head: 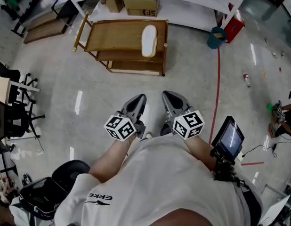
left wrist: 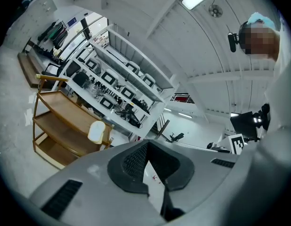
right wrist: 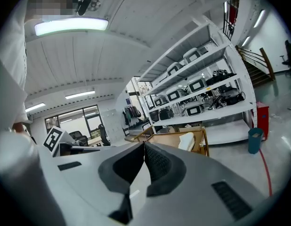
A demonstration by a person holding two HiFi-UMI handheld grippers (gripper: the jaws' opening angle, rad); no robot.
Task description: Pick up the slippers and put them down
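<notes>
We hold left tongs (head: 139, 99) and right tongs (head: 169, 97) side by side, apart.
Ahead of both: rack (head: 118, 36) on floor, slipper (head: 149, 40) on its top shelf, toward right end.
Behind rack: long shelving (head: 183, 14), boxes (head: 141, 6) on its bottom board.
Ahead-right of right tongs: bin (head: 216, 37).
Right of right tongs: floor line (head: 217, 93); screen (head: 229, 138) nearer us.
Far left of left tongs: chairs (head: 11, 112).
</notes>
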